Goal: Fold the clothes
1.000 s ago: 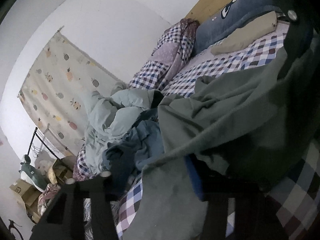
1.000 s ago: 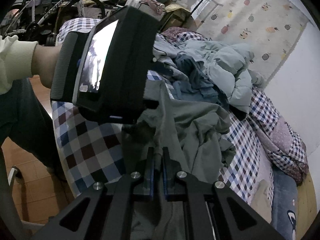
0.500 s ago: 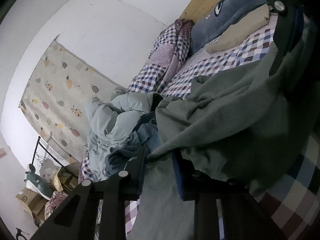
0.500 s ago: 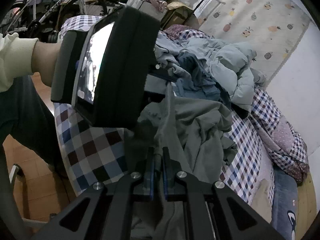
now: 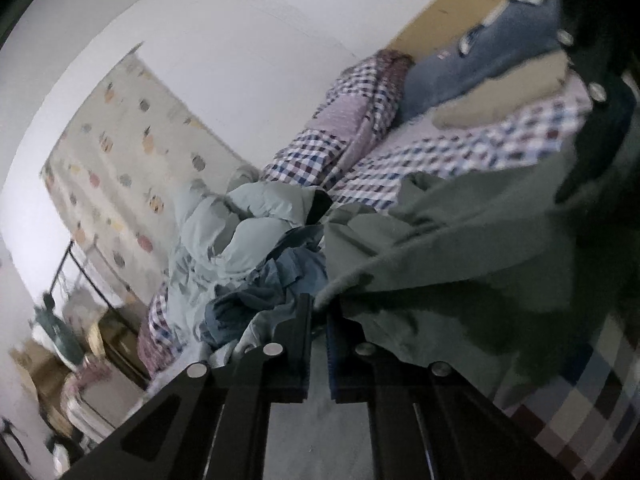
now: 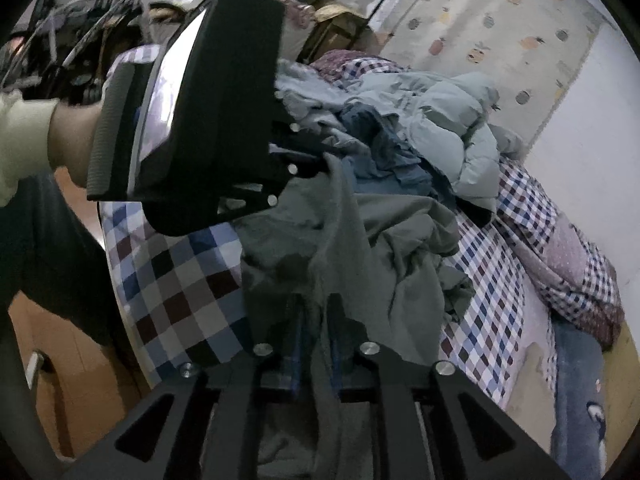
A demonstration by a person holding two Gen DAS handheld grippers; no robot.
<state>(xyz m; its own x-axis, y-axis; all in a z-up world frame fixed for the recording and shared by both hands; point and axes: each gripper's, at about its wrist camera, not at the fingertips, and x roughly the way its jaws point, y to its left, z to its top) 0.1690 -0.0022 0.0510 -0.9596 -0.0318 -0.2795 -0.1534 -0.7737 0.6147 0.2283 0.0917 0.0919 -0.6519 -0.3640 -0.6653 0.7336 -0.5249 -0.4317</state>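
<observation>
A grey-green garment (image 5: 460,248) lies rumpled on the checked bed sheet (image 6: 180,280), with one edge lifted and stretched between both grippers. My left gripper (image 5: 319,312) is shut on a fold of that edge. In the right wrist view the left gripper (image 6: 316,166) appears at upper left, held by a hand in a cream sleeve (image 6: 24,132). My right gripper (image 6: 316,320) is shut on the garment (image 6: 380,240), and cloth hangs down between its fingers. The dark frame of the right gripper (image 5: 600,128) shows at the upper right of the left wrist view.
A pile with a pale blue puffer jacket (image 6: 448,128) and dark blue clothes (image 5: 280,276) sits beyond the garment. A folded checked quilt (image 5: 344,120) and blue pillow (image 5: 480,64) lie by the wooden headboard. The bed edge and orange floor (image 6: 80,360) are at left.
My left gripper's fingers have gone from wide apart to shut on the garment's edge. The garment's edge has been lifted and pulled taut. The right gripper has stayed shut on the cloth.
</observation>
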